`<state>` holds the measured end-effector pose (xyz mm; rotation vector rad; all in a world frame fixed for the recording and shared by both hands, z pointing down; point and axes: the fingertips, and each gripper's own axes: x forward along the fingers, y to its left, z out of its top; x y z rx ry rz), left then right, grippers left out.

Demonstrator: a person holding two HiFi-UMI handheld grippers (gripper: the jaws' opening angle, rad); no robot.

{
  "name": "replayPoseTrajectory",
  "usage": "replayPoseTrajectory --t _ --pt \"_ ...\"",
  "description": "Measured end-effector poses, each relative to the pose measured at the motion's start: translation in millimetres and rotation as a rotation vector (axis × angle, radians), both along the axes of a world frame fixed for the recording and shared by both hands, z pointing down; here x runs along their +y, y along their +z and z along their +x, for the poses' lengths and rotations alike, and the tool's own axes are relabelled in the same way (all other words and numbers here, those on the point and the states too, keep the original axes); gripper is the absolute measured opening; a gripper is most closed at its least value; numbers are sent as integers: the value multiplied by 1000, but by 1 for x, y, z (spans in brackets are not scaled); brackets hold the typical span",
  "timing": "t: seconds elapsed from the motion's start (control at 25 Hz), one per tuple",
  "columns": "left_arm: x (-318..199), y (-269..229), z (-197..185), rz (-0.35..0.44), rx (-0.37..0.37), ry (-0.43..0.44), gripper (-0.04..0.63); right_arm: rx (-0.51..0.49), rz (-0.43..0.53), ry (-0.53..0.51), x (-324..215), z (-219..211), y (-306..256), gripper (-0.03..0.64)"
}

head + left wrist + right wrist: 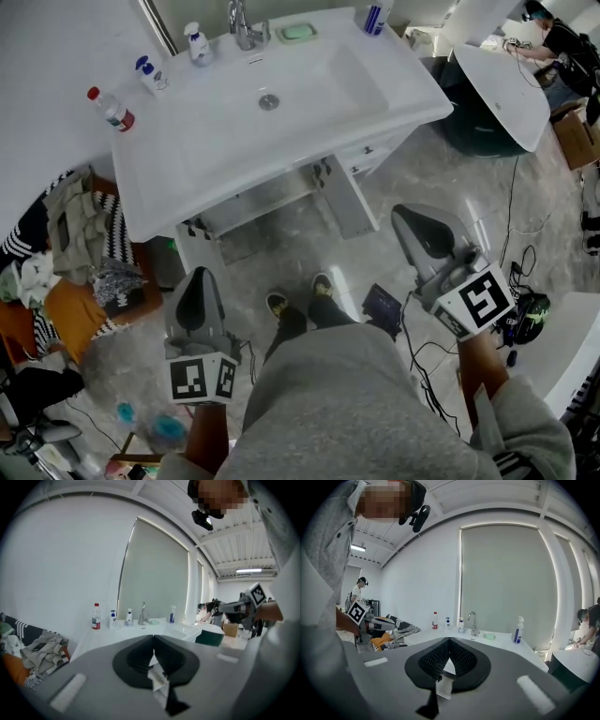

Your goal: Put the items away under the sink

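Red-capped bottle (pixel 112 109), blue pump bottle (pixel 150 75) and white pump bottle (pixel 198 44) stand on the counter (pixel 178 164) left of the tap (pixel 246 26); the spray bottle (pixel 376 16) stands to the right of the tap. The left gripper (pixel 200 274) and the right gripper (pixel 403 212), both well in front of the tap, have their jaws fully closed and hold nothing.

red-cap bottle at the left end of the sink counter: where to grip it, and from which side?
Take the red-cap bottle round its mid-body, jaws level. It stands upright, clear of the blue-capped pump bottle, so come from the front, probably with the left gripper, which is shut now.
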<state>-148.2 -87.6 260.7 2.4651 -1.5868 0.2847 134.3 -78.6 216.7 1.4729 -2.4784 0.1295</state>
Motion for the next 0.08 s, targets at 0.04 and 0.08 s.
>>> replayPoseTrajectory --t 0.04,0.08 --pt "0 0 2 2 -1 2 11 -1 -1 0 1 1 1 0" --pt "-1 0 4 4 -3 4 11 -2 -1 0 1 3 2 0"
